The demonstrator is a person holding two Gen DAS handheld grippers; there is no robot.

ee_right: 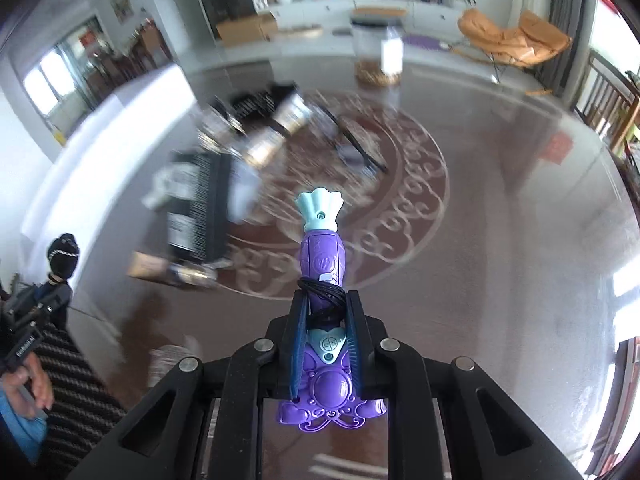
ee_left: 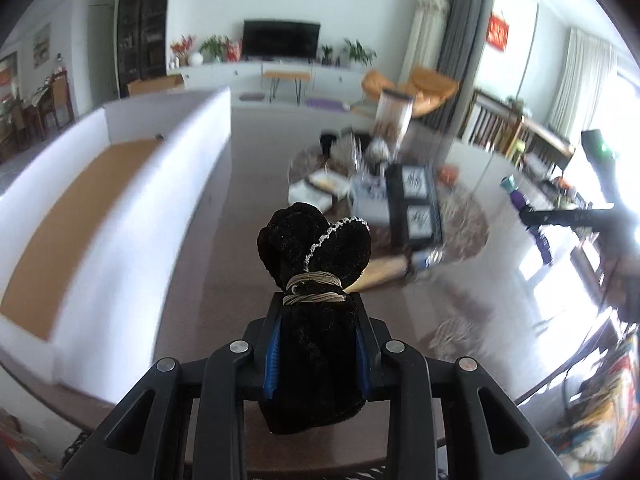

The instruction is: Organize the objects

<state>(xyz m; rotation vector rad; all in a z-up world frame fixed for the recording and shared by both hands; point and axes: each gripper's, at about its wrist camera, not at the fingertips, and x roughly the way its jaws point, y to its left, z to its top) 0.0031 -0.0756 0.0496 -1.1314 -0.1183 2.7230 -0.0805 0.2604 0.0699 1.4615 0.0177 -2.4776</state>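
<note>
Above the glass table with its patterned rug beneath, you carry two things, one per gripper. Your left gripper is clamped on one black velvet pouch, tied with a pale cord, its top standing clear of the fingers. Your right gripper pinches one purple toy wand with a teal tip. Both grippers tilt downward, the cluttered items on the table blurred.
</note>
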